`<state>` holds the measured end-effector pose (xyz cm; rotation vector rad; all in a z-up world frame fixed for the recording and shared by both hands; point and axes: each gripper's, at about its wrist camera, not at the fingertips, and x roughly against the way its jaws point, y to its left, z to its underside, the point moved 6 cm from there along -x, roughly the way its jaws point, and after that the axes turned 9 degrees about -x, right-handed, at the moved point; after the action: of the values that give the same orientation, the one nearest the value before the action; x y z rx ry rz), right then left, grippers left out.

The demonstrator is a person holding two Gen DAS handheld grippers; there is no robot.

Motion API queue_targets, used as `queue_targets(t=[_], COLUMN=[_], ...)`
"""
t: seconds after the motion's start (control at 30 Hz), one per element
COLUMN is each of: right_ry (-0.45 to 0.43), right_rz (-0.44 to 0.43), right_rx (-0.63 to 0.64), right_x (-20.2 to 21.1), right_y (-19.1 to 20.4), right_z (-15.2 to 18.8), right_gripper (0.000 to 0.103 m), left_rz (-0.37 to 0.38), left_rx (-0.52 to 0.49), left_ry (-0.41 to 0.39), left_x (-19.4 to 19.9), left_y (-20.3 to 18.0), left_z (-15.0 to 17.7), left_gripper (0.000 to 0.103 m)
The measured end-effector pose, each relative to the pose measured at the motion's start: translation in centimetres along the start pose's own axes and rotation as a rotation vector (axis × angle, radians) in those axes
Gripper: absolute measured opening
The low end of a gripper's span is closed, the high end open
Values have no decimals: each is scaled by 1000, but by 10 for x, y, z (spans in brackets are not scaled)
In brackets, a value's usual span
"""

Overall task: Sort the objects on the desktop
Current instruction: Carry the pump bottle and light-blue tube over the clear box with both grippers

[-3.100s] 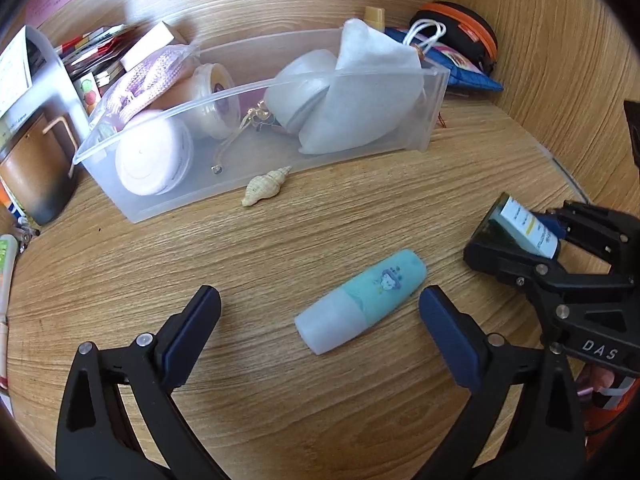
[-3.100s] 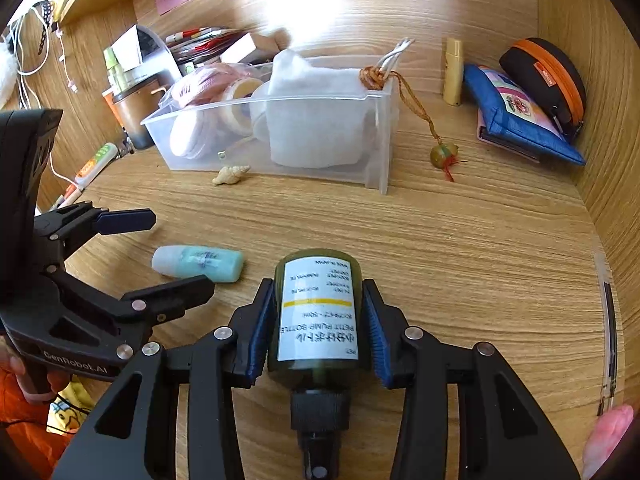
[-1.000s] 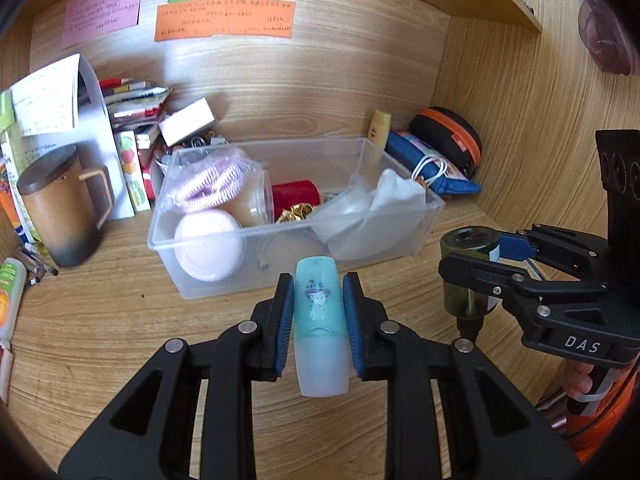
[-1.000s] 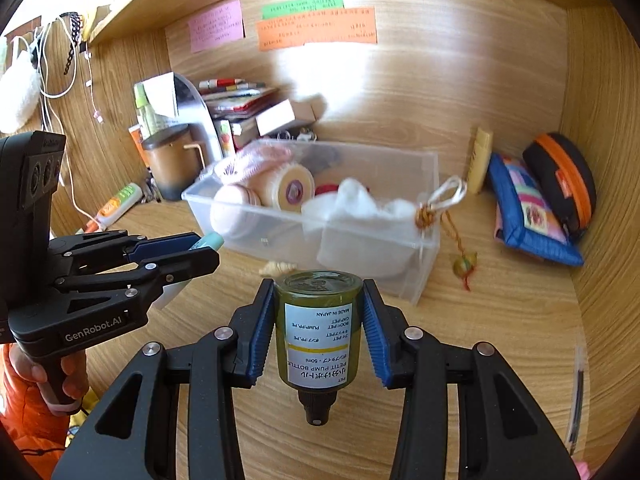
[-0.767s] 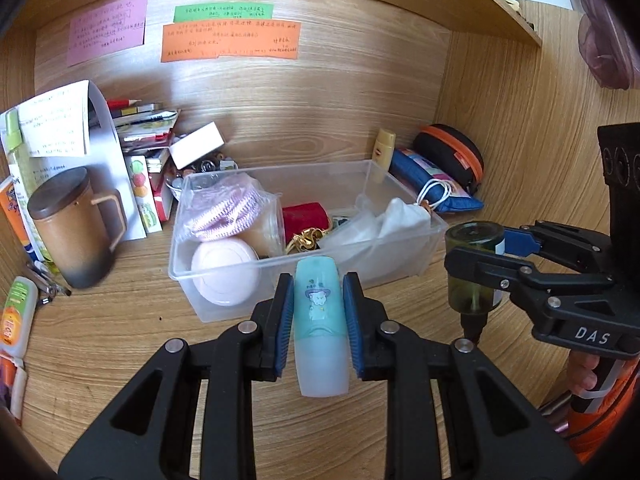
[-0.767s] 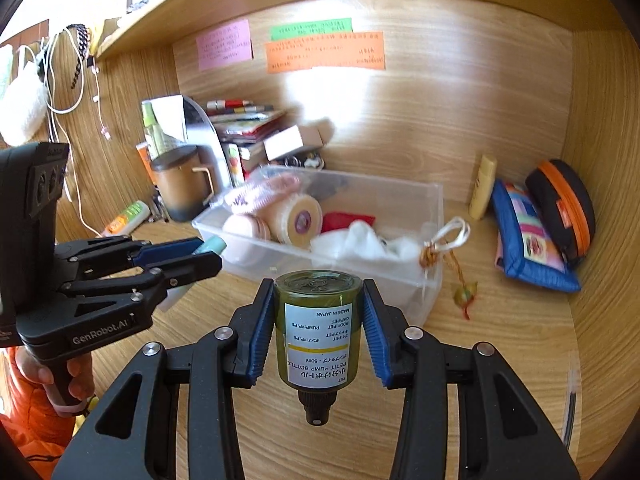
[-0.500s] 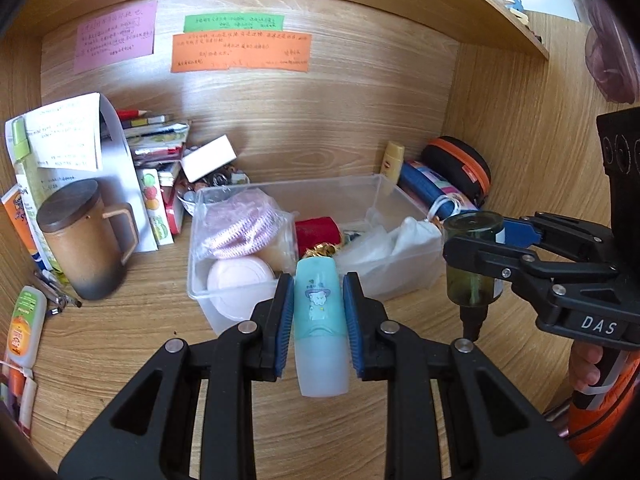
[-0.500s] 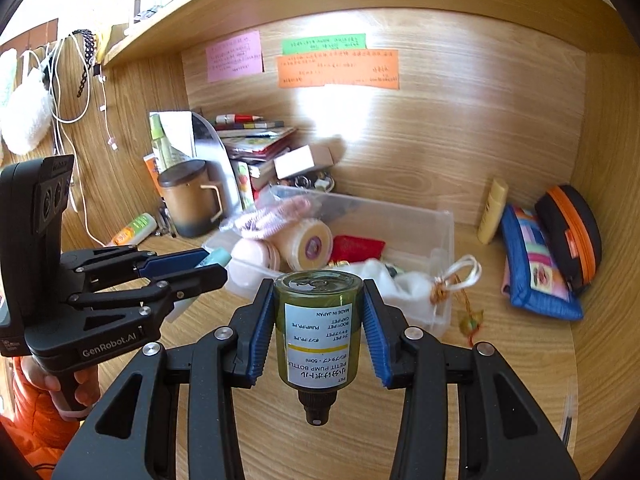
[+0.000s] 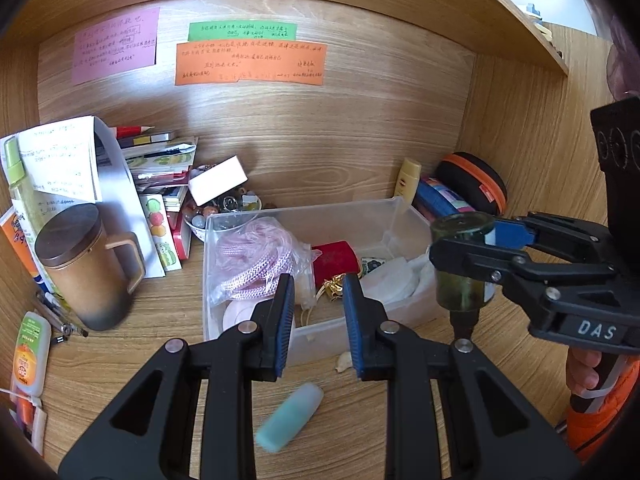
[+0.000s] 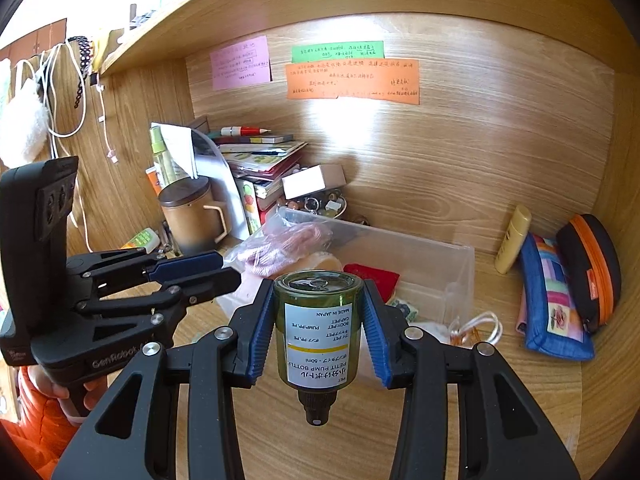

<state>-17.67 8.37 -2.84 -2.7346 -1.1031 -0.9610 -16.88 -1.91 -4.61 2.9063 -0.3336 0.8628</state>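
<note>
I find the right gripper [image 10: 318,292] clamped on the green pump bottle [image 10: 318,332], which is held upside down, nozzle toward the camera, in front of the clear bin [image 9: 320,210] and above its near wall. The pads bear on the round body at label height. I judge the bottle light, rigid and smooth-sided, so it could twist in the pads; the grip across the body is the right place, clear of the thin nozzle. The left gripper [image 9: 318,292] holds nothing: its jaws stand close together with only a narrow gap, in front of the bin's near wall. The teal tube [image 9: 290,416] shows below that gripper, in front of the bin and nearer to me than the small shell [image 9: 344,362] at the bin's foot. It is blurred, so I cannot tell whether it rests on the desk [image 9: 140,340] or is just above it. I judge the tube light, slick and round, likely to roll or slip. It should be taken across the middle of its length, not at the frosted cap end.
</note>
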Motion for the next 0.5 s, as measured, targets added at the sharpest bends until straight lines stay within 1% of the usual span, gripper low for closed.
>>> queue_targets(t=[0.1, 0.2, 0.3, 0.37, 0.47, 0.5], right_ry=[13, 22, 26, 26, 27, 27], right_rz=[-6, -4, -2, 2, 8, 8], right_rx=[-16, -22, -32, -31, -37, -36], right_x=[-7, -11, -15, -17, -20, -20], right_y=[-4, -8, -11, -11, -12, -12], right_z=[-1, 0, -2, -4, -6, -7], right_gripper=[38, 38, 38, 38, 38, 38], left_rz=[-7, 14, -12, -14, 5, 14], left_rx=[3, 30, 21, 20, 30, 35], left_ry=[13, 33, 55, 75, 109, 118], left_x=[1, 2, 6, 8, 8, 8], left_y=[4, 11, 16, 19, 23, 23], left_z=[7, 16, 28, 37, 52, 57], left_gripper=[24, 24, 24, 24, 24, 26])
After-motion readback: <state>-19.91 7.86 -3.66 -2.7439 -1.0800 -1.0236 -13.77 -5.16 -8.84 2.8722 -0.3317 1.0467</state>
